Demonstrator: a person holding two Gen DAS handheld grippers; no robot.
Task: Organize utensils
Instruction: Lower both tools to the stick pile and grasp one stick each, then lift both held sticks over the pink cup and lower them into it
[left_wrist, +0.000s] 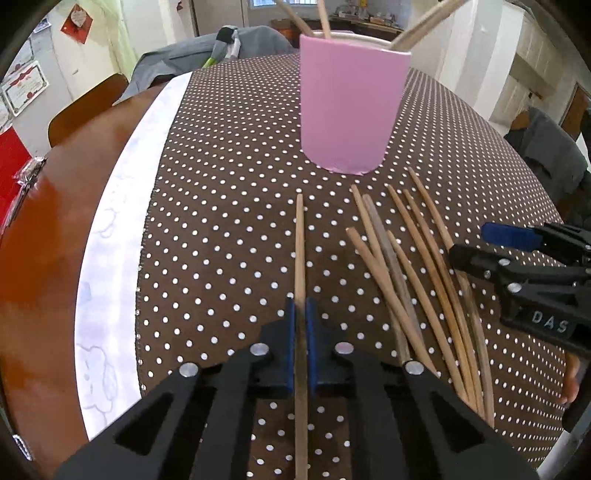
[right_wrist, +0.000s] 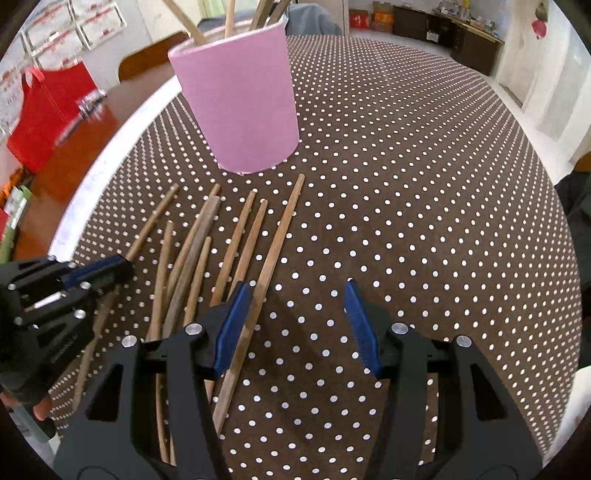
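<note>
**Left wrist view: one chopstick clamped, right tool spread wide**

Left wrist view gives me the left gripper (left_wrist: 300, 332) with its blue pads pressed tight on a single wooden chopstick (left_wrist: 300, 251), which points straight ahead toward the pink cup (left_wrist: 351, 107). The cup stands upright on the dotted brown tablecloth (left_wrist: 221, 221) and already holds several sticks (their tops run out of view). To my right the loose chopsticks (left_wrist: 413, 280) lie fanned on the cloth, a few crossing each other.

From the right wrist camera I see the right gripper (right_wrist: 295, 325) with its fingers wide apart and nothing between them; its left pad (right_wrist: 231, 328) sits just beside the outermost stick (right_wrist: 273, 254) of the pile, though I cannot tell whether they touch.
</note>
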